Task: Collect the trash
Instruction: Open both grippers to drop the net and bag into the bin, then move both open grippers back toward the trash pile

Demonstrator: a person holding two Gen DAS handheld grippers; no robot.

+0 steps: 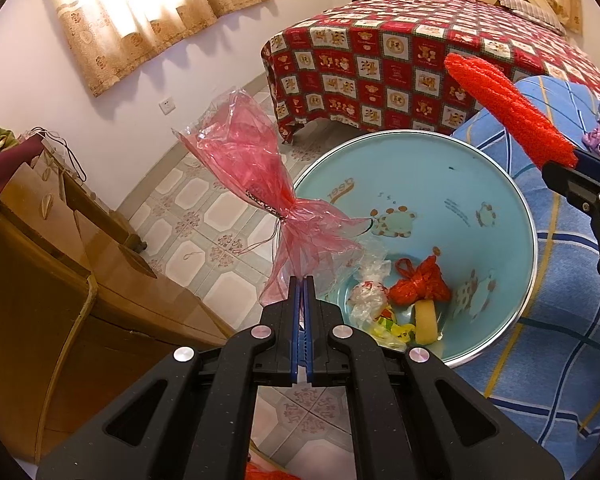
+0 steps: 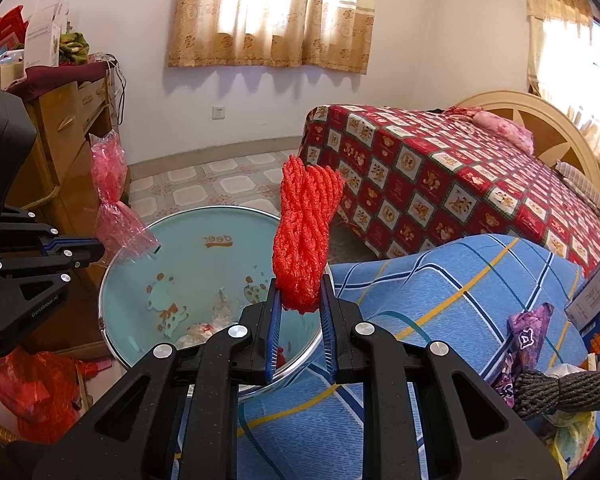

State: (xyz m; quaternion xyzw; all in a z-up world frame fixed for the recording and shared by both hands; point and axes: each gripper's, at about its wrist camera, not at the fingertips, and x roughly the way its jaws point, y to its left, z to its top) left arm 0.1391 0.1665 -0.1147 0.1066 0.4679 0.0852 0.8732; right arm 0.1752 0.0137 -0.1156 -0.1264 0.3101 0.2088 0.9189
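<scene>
My left gripper [image 1: 302,280] is shut on a crumpled pink plastic wrapper [image 1: 256,184] and holds it over the near-left rim of a light-blue bin [image 1: 412,184] with cartoon animals. The bin holds a red net piece [image 1: 420,284], a yellow foam piece [image 1: 425,320] and clear plastic scraps [image 1: 370,292]. My right gripper [image 2: 300,292] is shut on a red foam net sleeve [image 2: 304,232], upright above the bin's right rim [image 2: 112,344]. The left gripper [image 2: 96,246] and wrapper [image 2: 114,204] also show in the right wrist view.
The bin stands beside a blue plaid blanket [image 2: 440,292] bearing a purple wrapper [image 2: 528,336], a dark net sleeve [image 2: 560,392] and a box [image 2: 596,292]. A wooden dresser [image 1: 60,272] is left. A bed with a red patterned cover [image 2: 440,176] is behind. A red bag [image 2: 32,392] lies on the tiled floor.
</scene>
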